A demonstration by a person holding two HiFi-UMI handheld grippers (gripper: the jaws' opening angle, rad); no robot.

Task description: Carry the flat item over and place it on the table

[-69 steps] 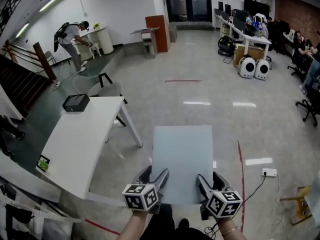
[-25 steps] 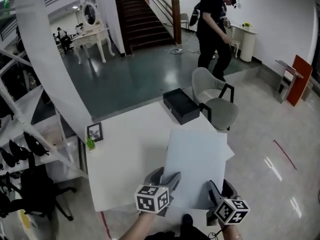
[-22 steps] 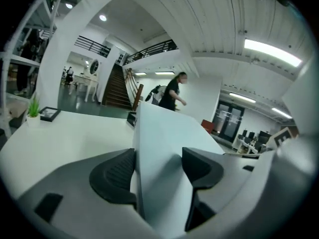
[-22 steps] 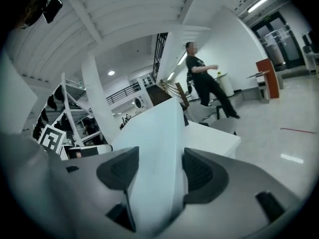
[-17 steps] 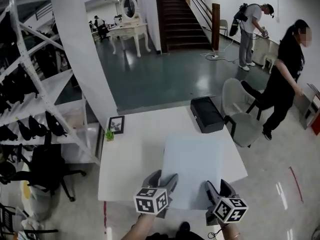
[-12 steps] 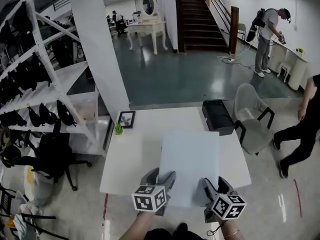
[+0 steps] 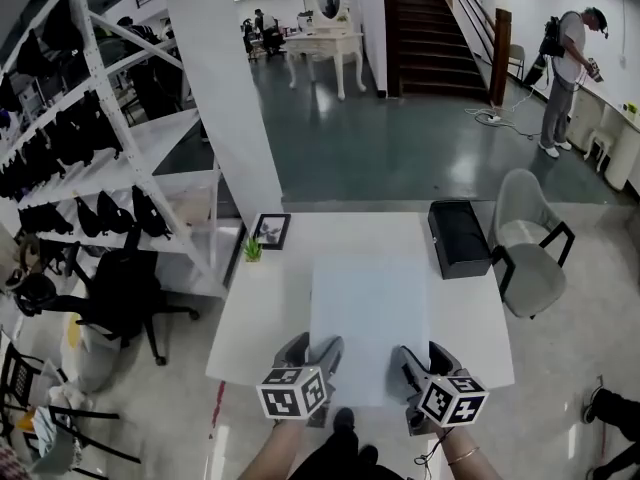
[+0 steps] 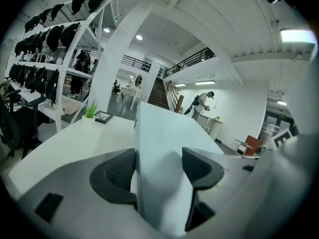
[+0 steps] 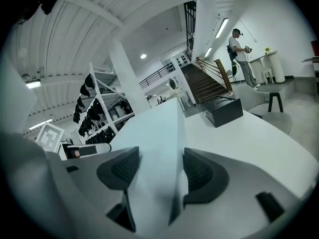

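Observation:
A pale blue-grey flat board [image 7: 368,318] is held level over the white table [image 7: 272,313], its near edge in both grippers. My left gripper [image 7: 318,353] is shut on the board's near left corner, my right gripper [image 7: 412,360] on its near right corner. In the left gripper view the board [image 8: 159,148] runs away between the two dark pads [image 8: 115,172]. The right gripper view shows the board [image 9: 154,143] clamped edge-on between its pads [image 9: 199,171]. Whether the board touches the table top I cannot tell.
On the table stand a black box [image 7: 458,238] at the far right, a small framed picture [image 7: 271,230] and a tiny green plant [image 7: 252,251] at the far left. A grey chair [image 7: 528,248] is right of the table. Shelving [image 7: 100,178] and a pillar [image 7: 232,88] stand left; a person [image 7: 570,58] far back.
The view has swung round from open floor to the white table, which now lies squarely under the board. Both grippers have kept their hold on the board's near edge.

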